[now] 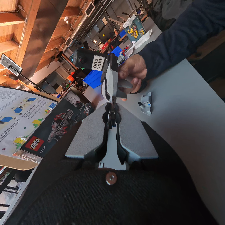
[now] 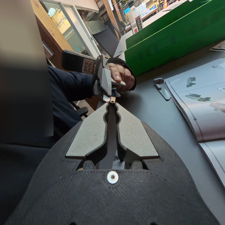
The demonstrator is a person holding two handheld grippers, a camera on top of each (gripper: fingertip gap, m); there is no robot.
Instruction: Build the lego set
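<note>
My left gripper (image 1: 111, 107) is shut on a small dark lego piece with a blue pin (image 1: 111, 119), held above the grey table (image 1: 182, 109). My right gripper (image 1: 111, 99) comes from the opposite side and meets it tip to tip. In the right wrist view my right gripper (image 2: 112, 105) is shut on a small dark-and-tan lego piece (image 2: 112, 100). The left gripper (image 2: 109, 97) is just beyond it, with the blue pin (image 2: 114, 91) sticking out of its tips. A grey lego subassembly (image 1: 145, 105) lies on the table, also in the right wrist view (image 2: 159, 82).
The lego box (image 1: 51, 127) and a printed sheet (image 1: 18, 115) lie to the left. An open instruction booklet (image 2: 200, 103) lies at the right, a green box (image 2: 170, 42) and a bottle (image 2: 135, 20) behind it. Blue bins (image 1: 93, 77) stand farther back. The grippers are tip to tip, or close to it. About 10 centimeters separates my right fingertips from the grey lego subassembly (image 1: 145, 105).
</note>
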